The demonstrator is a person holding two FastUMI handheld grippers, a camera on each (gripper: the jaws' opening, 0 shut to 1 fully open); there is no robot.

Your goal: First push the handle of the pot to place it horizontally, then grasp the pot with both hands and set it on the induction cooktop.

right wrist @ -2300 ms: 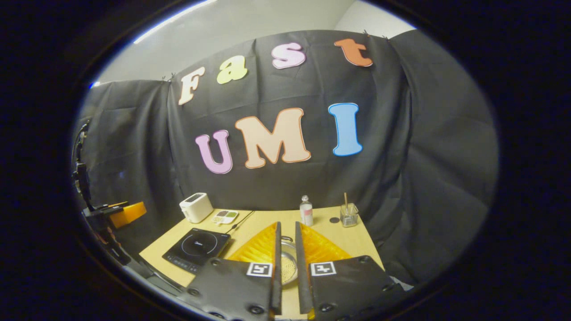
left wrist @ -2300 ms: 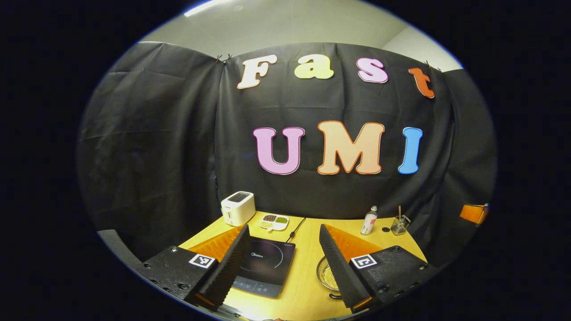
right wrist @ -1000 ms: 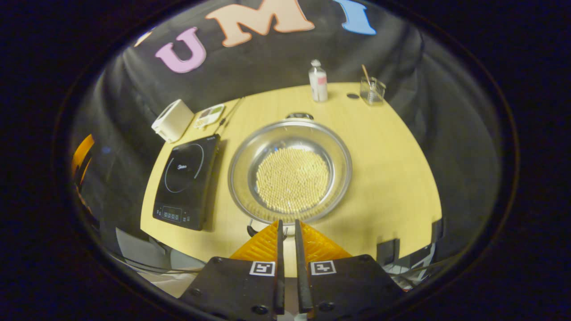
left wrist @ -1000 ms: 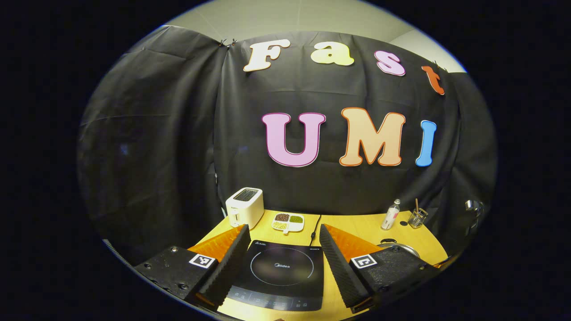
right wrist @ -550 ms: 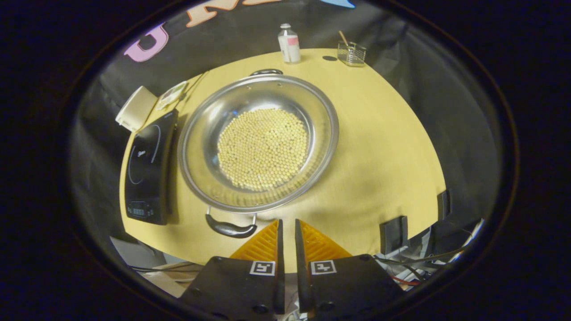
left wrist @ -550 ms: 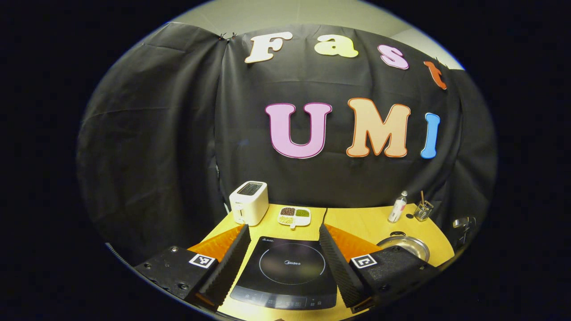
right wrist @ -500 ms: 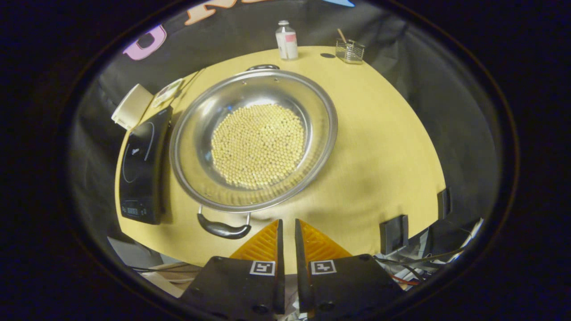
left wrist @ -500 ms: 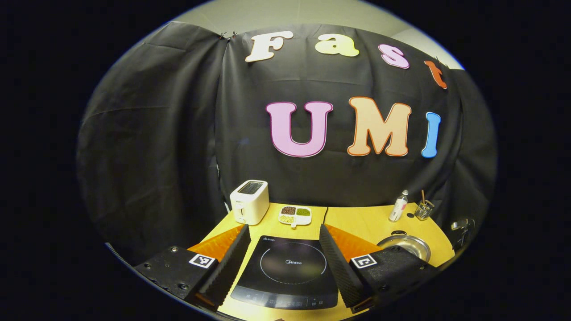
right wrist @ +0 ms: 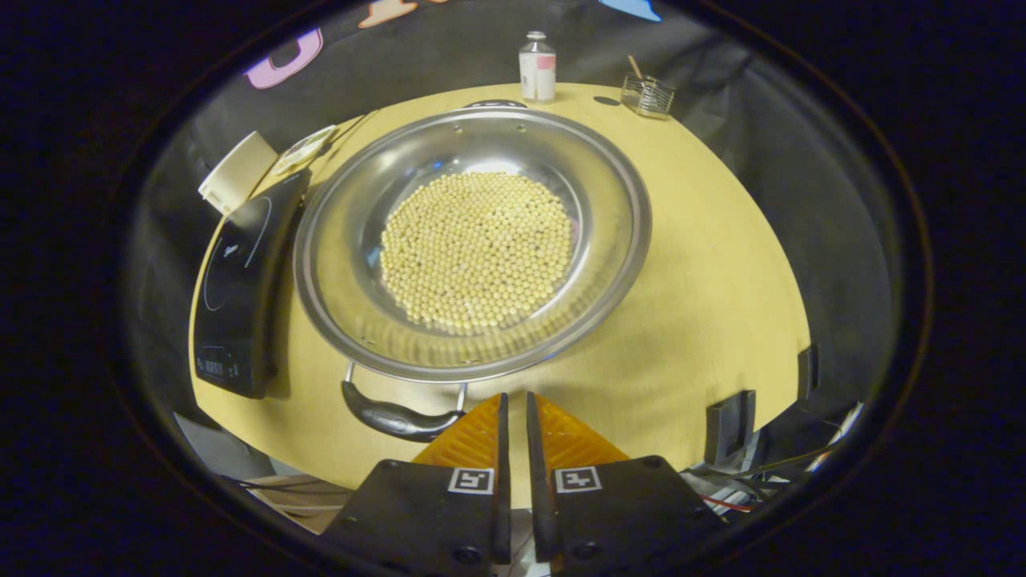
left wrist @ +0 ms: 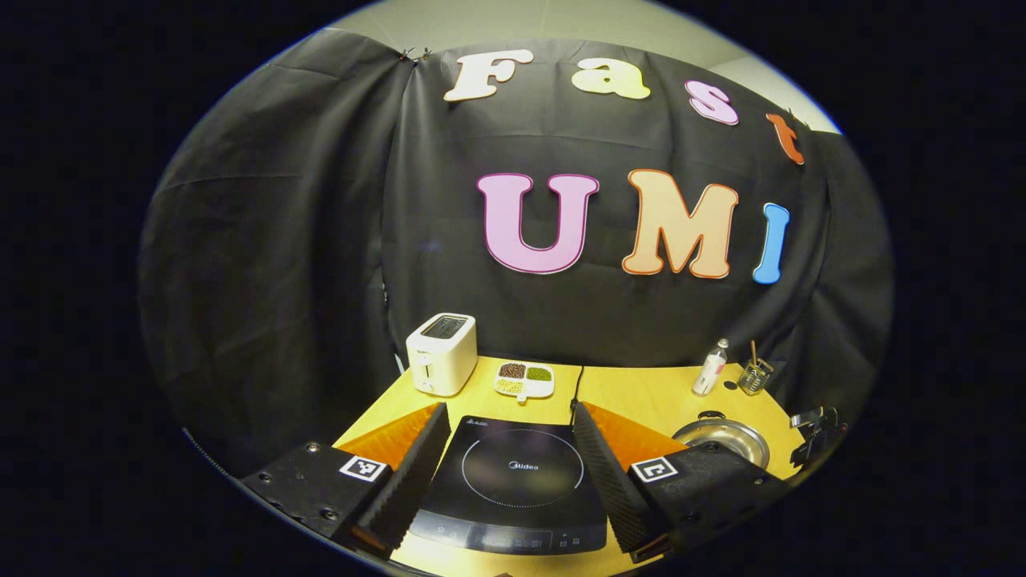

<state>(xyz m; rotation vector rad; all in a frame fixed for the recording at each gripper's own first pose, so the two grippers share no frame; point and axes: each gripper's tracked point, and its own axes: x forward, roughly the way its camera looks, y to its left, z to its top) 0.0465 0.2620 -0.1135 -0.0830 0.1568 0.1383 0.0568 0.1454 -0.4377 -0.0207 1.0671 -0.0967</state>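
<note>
A wide steel pot (right wrist: pixel 613 200) holding yellow beans (right wrist: pixel 477 248) stands on the wooden table (right wrist: pixel 713 272), right of the black induction cooktop (right wrist: pixel 236 280). Its black near handle (right wrist: pixel 397 418) points toward the table's front edge; the far handle (right wrist: pixel 490 104) points at the back. My right gripper (right wrist: pixel 514 398) is shut and holds nothing, its tips just right of the near handle. In the left gripper view, my left gripper (left wrist: pixel 510 410) hangs open above the cooktop (left wrist: pixel 513 473), and the pot (left wrist: pixel 721 433) sits at the right.
A white toaster (left wrist: pixel 441 365) and a small divided dish (left wrist: pixel 523 379) stand behind the cooktop. At the back right are a bottle (right wrist: pixel 537 56) and a glass holder (right wrist: pixel 648 94). Black clamps (right wrist: pixel 728 425) sit on the table's front right edge.
My right gripper tipped down from facing the wall and closed in on the pot's near handle, staying shut. My left gripper shifted over the cooktop and stayed open.
</note>
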